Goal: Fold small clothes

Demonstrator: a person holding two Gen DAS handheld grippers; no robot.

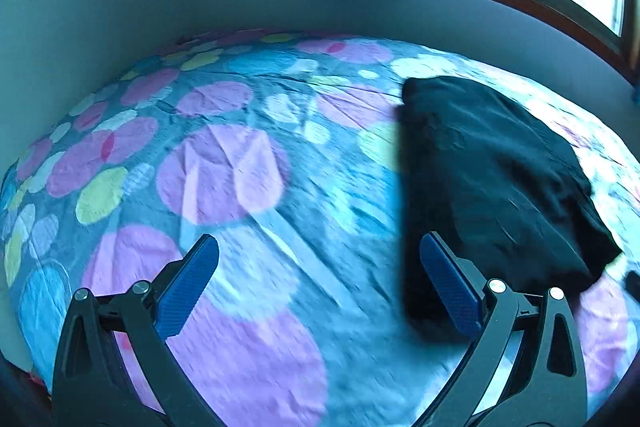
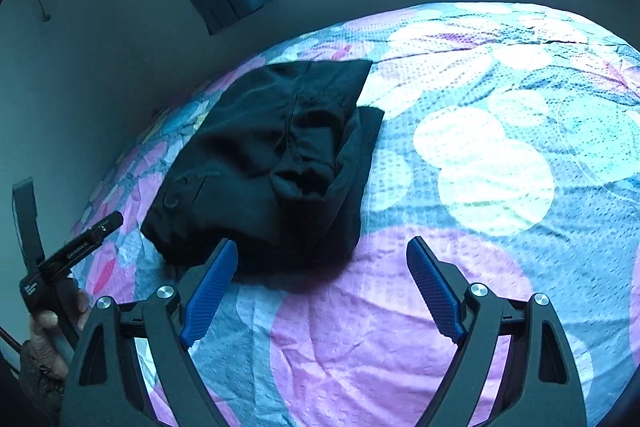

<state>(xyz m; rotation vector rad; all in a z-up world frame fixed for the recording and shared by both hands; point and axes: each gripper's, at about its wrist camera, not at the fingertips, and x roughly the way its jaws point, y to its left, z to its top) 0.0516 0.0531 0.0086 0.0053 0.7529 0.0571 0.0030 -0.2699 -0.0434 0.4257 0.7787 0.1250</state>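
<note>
While the spotted bedspread (image 2: 500,163) is filling both views, its near edge is running out of frame behind the gripper bodies. On it a black folded garment (image 2: 276,163) is lying, its folds hard to read in the dark cloth and blurred in the left view. Both the left gripper (image 1: 318,279) and right gripper (image 2: 322,283) are gaping wide, holding nothing.

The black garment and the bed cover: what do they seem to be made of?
The black garment looks like a thin, matte woven fabric, perhaps cotton or a synthetic blend: it shows a stitched seam and soft creases without shine. The bed cover seems a light printed textile with a puckered, dotted weave, possibly seersucker-like cotton; fine wrinkles support this. Both tongs are open and hold nothing.
</note>
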